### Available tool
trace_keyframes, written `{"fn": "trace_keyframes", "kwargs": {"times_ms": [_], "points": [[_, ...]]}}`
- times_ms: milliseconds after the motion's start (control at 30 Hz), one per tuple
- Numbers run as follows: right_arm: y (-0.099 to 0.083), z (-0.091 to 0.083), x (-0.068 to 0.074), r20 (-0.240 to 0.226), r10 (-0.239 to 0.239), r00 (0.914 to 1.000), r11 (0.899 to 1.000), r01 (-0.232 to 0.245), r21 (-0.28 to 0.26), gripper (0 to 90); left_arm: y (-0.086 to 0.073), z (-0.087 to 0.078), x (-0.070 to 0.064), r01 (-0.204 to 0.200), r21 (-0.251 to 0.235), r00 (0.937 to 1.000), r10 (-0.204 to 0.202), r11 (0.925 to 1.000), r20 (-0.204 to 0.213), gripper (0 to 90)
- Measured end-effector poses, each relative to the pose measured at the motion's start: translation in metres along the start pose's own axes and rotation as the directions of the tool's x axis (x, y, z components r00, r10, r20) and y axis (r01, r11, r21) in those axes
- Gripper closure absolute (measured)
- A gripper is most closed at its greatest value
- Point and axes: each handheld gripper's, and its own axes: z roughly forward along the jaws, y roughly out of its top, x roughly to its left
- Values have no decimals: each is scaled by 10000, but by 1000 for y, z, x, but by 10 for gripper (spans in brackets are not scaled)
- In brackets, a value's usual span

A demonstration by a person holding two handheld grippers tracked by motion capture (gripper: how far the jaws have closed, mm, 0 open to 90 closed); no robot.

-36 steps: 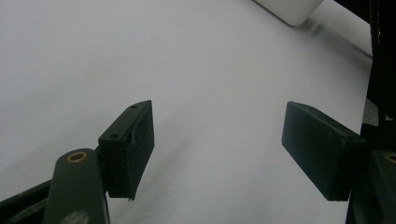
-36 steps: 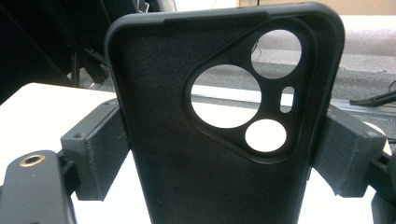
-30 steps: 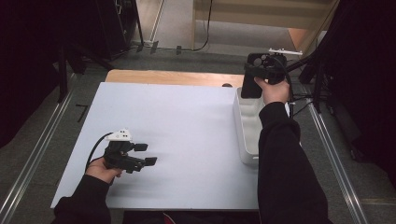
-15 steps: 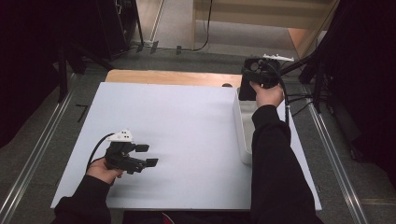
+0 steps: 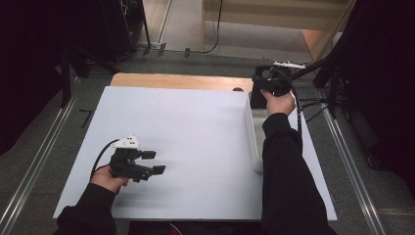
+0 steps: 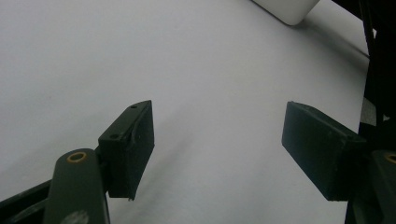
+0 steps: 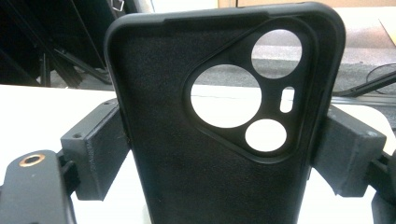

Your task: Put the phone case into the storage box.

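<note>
Black phone case [image 7: 219, 135] stands upright, clamped between right tongs [image 7: 224, 154].

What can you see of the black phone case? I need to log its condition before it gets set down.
The black phone case is empty, its matte, finely textured inner side facing the camera. It looks like soft rubbery plastic with a raised rim. A camera cutout near its top holds three round openings and one small slot. It stands upright, clamped at both side edges by the right hand-held gripper, above the far end of the white tray. No damage is visible.
</note>
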Motion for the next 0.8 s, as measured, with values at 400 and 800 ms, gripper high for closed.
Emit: {"fn": "trace_keyframes", "kwargs": {"times_ms": [400, 800], "points": [[-13, 15, 7, 14, -298, 9996, 9990, 298, 325, 119, 0, 0, 0, -11, 16, 10000, 11, 10000, 0, 250], [-27, 20, 5, 354, -151, 9993, 9988, 134, 468, 113, 0, 0, 1, 33, 79, 10000, -33, 10000, -31, 251]]}}
